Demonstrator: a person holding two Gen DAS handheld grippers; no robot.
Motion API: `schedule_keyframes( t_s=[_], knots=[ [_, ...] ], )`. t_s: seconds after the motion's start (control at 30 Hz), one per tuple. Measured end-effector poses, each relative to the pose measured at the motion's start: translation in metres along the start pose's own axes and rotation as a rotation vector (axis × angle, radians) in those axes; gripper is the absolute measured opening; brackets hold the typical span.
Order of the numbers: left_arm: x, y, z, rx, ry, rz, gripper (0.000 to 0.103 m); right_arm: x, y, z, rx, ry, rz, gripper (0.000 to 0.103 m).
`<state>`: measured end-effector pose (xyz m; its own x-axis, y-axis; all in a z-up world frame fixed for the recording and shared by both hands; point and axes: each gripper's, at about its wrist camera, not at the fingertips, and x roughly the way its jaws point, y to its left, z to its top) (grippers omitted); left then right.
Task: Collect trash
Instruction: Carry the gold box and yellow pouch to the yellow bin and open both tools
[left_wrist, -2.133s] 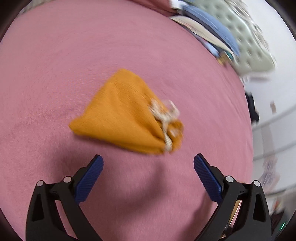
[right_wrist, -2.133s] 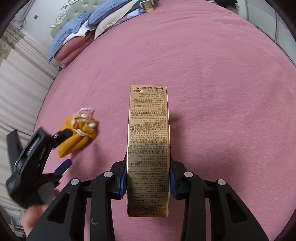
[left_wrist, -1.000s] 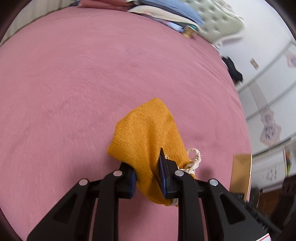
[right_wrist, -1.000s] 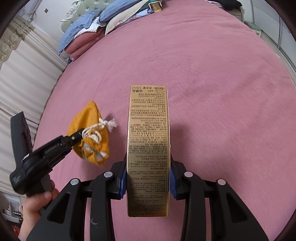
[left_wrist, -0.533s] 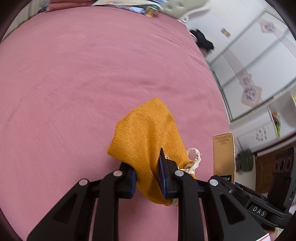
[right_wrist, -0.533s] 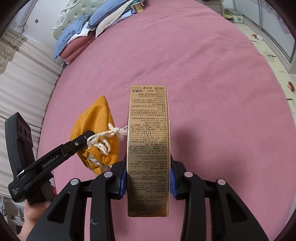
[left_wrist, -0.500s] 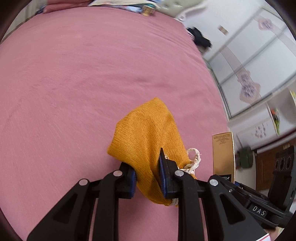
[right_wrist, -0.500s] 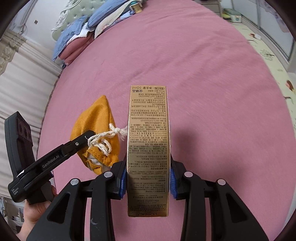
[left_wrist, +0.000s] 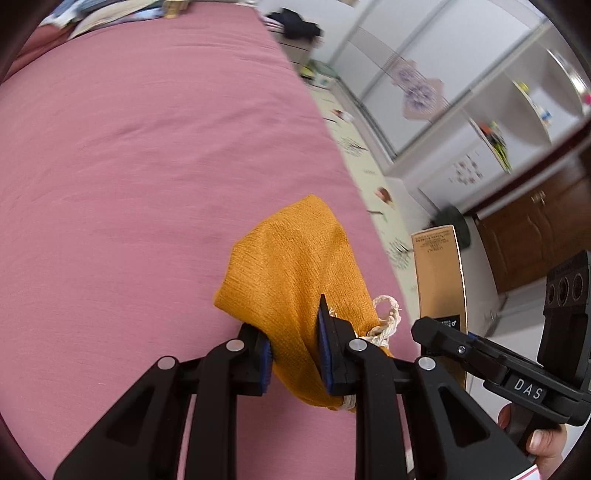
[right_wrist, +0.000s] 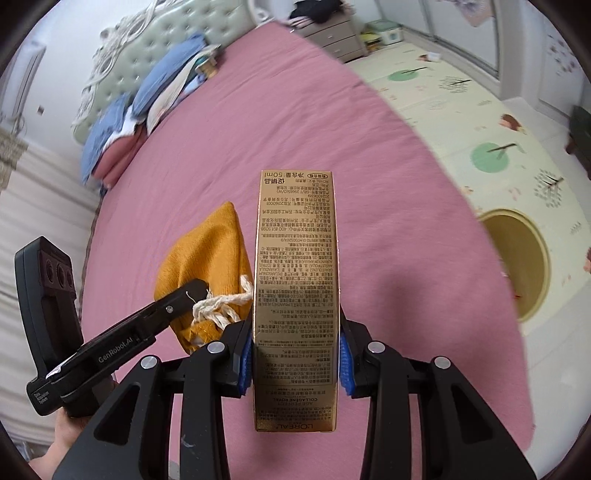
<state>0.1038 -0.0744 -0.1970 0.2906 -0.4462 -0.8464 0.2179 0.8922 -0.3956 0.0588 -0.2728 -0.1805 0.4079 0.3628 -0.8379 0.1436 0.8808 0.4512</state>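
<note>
An orange knitted pouch (left_wrist: 295, 266) with a pale drawstring hangs clamped in my left gripper (left_wrist: 295, 354), lifted above the pink bed cover (left_wrist: 129, 166). In the right wrist view the same orange pouch (right_wrist: 207, 251) sits just left of a tall gold cosmetics box (right_wrist: 295, 280), which my right gripper (right_wrist: 295, 354) is shut on. The gold box (left_wrist: 439, 277) and the right gripper's black body show at the right of the left wrist view. Both held things are close side by side near the bed's edge.
Folded blue and pink bedding (right_wrist: 147, 107) lies against a padded green headboard (right_wrist: 122, 55) at the far end. Beside the bed is a patterned play mat (right_wrist: 498, 140), a small drawer unit (right_wrist: 328, 29), white wardrobe doors (left_wrist: 424, 74) and a brown cabinet (left_wrist: 535, 236).
Both grippers have swung toward the bed's edge with their loads, rising a little. The floor mat and wardrobe have come into view. The grips are unchanged.
</note>
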Motion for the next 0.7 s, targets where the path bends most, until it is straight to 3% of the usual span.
schedule_keyframes(
  t_s=[0.4,0.7],
  knots=[
    [0.055,-0.145,-0.005,0.131,0.097,-0.081,0.02,-0.091,-0.136,0.003,0.138,-0.053,-0.068,0.035],
    [0.113,-0.221,0.001,0.223,0.172,-0.114,0.02,-0.114,-0.224,0.017,0.24,-0.079,-0.097,0.035]
  ],
)
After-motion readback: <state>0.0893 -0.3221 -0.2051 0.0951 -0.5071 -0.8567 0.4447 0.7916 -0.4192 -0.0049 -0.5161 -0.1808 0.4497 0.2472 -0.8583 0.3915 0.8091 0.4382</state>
